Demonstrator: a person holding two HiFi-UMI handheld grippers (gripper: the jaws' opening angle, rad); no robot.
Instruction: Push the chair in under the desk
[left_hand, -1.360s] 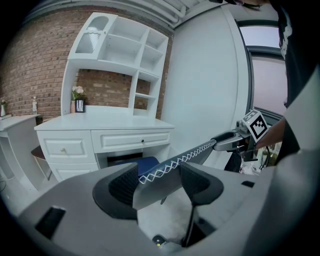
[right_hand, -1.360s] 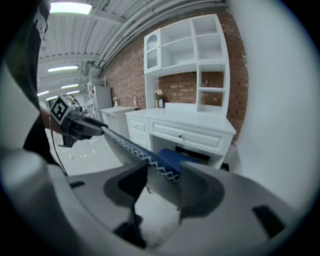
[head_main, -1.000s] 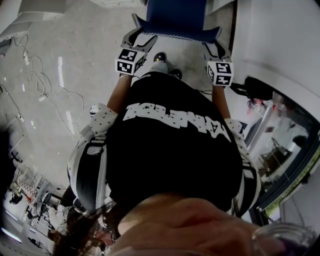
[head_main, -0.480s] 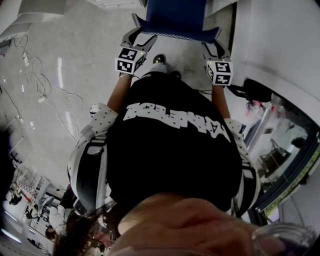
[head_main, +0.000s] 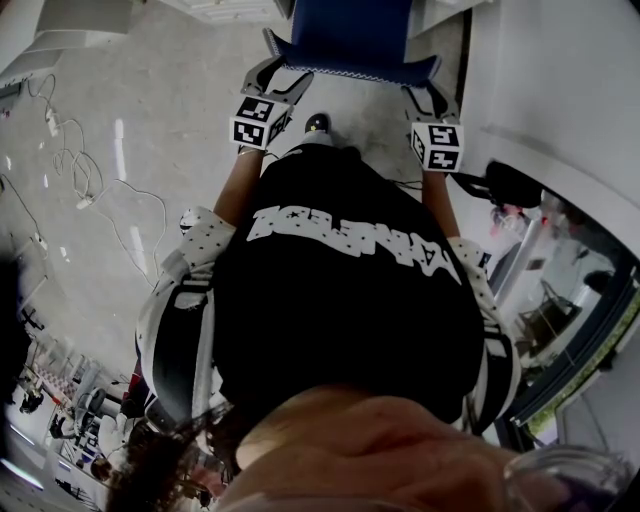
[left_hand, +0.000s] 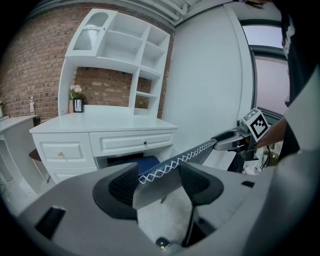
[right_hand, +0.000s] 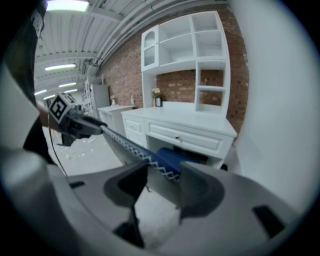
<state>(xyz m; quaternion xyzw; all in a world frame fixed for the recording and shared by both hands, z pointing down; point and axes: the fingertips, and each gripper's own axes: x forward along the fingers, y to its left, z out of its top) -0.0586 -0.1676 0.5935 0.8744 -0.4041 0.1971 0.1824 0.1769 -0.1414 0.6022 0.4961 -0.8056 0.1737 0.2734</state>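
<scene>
The chair (head_main: 350, 35) has a blue seat and a grey back with white zigzag stitching along its top edge. My left gripper (head_main: 275, 85) is shut on the left end of that top edge (left_hand: 180, 160), and my right gripper (head_main: 425, 95) is shut on the right end (right_hand: 135, 147). The white desk (left_hand: 100, 135) with drawers stands straight ahead. The blue seat (left_hand: 145, 164) reaches into the opening under the desk (right_hand: 190, 130). In each gripper view the other gripper shows at the far end of the stitched edge.
A white shelf hutch (left_hand: 120, 45) rises over the desk, with a small vase of flowers (left_hand: 76, 95) on the desktop. A white wall (head_main: 560, 80) runs close along the right. Loose cables (head_main: 80, 170) lie on the floor at the left.
Both grippers keep their hold on the chair back. The person's feet have shifted under the body, and the floor has slid slightly in the head view.
</scene>
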